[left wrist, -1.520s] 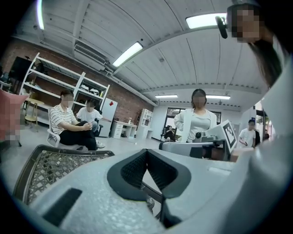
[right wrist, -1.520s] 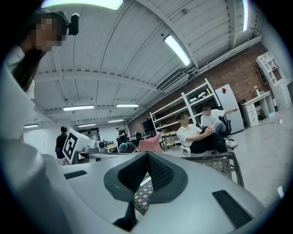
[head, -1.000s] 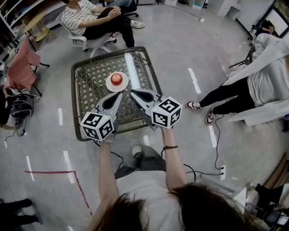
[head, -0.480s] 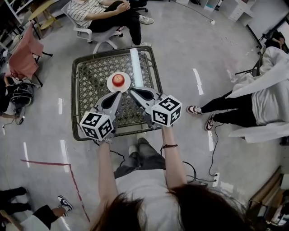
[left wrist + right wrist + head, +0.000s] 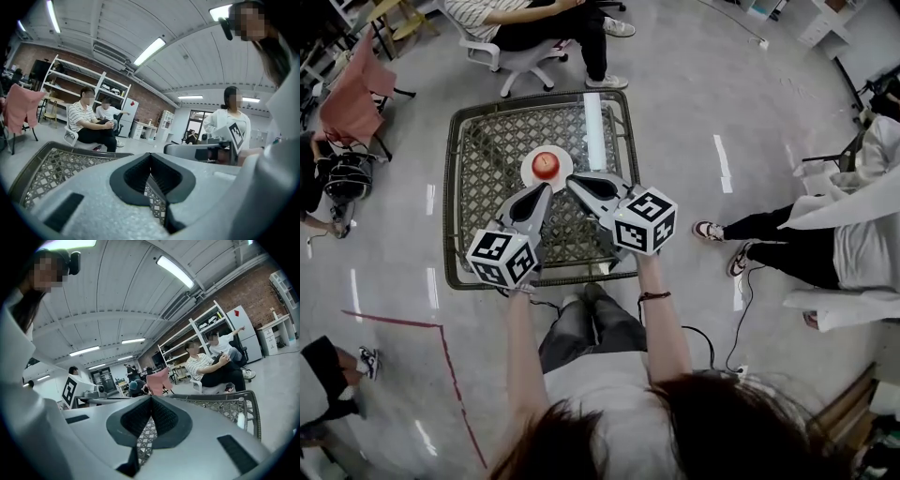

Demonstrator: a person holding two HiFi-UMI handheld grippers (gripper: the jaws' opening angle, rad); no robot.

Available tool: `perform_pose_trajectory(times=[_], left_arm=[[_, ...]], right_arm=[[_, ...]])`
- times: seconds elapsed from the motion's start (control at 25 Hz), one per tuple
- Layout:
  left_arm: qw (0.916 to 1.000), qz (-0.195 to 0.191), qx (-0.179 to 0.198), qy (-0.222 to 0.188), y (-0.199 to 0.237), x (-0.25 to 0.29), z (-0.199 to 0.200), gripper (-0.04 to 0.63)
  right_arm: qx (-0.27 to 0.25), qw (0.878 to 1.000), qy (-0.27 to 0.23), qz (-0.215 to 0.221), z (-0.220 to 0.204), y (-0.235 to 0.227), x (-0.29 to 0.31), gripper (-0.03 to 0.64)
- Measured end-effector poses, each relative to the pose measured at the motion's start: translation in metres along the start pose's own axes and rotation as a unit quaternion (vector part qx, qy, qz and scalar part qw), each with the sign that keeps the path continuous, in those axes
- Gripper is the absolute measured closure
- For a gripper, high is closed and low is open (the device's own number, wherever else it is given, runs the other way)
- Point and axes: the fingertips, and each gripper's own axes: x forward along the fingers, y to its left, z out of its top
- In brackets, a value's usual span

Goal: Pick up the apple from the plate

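A red apple (image 5: 545, 163) sits on a small white plate (image 5: 528, 174) near the middle of a wicker-topped table (image 5: 487, 150). My left gripper (image 5: 546, 188) is shut and empty, its tip just short of the plate's near edge. My right gripper (image 5: 571, 180), also shut and empty, points at the plate's right side. Both hover above the table, side by side. In the left gripper view the shut jaws (image 5: 150, 155) hide the apple; the right gripper view's jaws (image 5: 151, 397) likewise cover it.
A white tube (image 5: 594, 131) lies along the table's right side, beside the plate. A seated person (image 5: 534, 23) on a chair is just beyond the table's far edge. Another person (image 5: 825, 244) stands at the right. A pink-draped chair (image 5: 352, 98) is at the left.
Both grippers have moved forward over the table, and their tips now lie closer to the plate. Their jaws stayed shut.
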Motion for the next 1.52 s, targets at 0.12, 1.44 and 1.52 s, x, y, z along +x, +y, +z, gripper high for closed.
perform_pose_trajectory(times=[0.12,1.44,1.52], left_arm=[[0.9999,0.01,-0.003,0.008,0.009,0.003,-0.005,0.584],[0.9946,0.043,-0.028,0.09,0.086,0.046,-0.092,0.583],[0.9943,0.046,-0.027,0.093,0.092,0.048,-0.098,0.583]], right_arm=[[0.006,1.0,0.004,0.008,-0.003,-0.006,0.009,0.607],[0.049,0.997,0.061,0.004,-0.088,-0.069,0.069,0.607],[0.052,0.997,0.064,0.003,-0.096,-0.074,0.072,0.607]])
